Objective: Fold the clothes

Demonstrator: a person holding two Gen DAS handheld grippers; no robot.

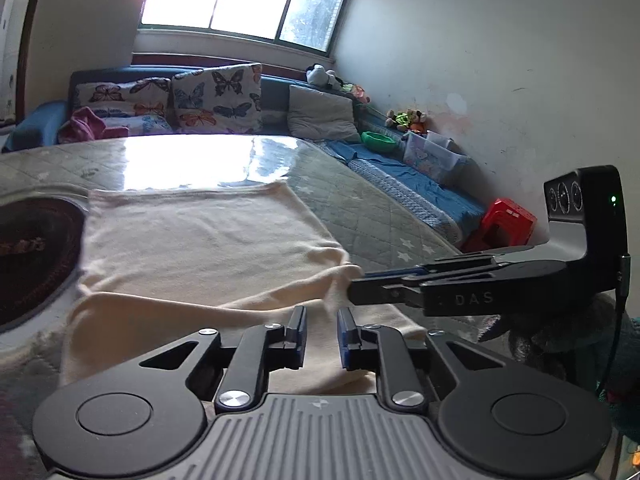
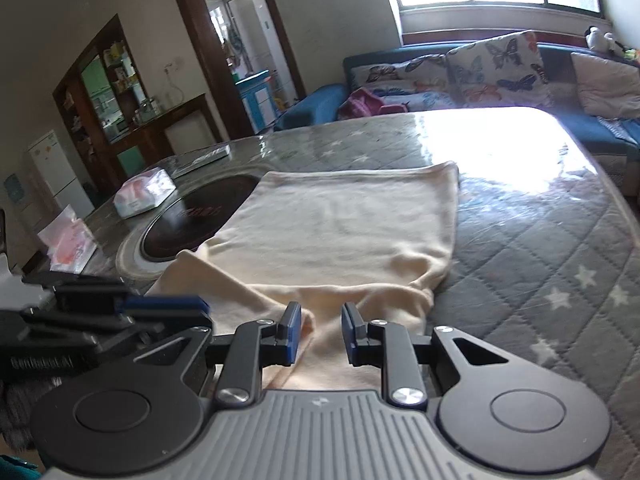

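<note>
both pairs of jaws stood spread with nothing between them. the left gripper (image 1: 322, 336) and the right gripper (image 2: 320, 334) hovered over the near folded edge of a cream garment (image 2: 340, 232), which lay flat on the quilted table cover (image 2: 540, 248), its far corner lapping a dark round inset (image 2: 192, 220). the cloth looked light, soft and limp, likely to sag and crease, so a pinch at the bunched near corners (image 1: 340, 272) seemed the surest hold.
</note>
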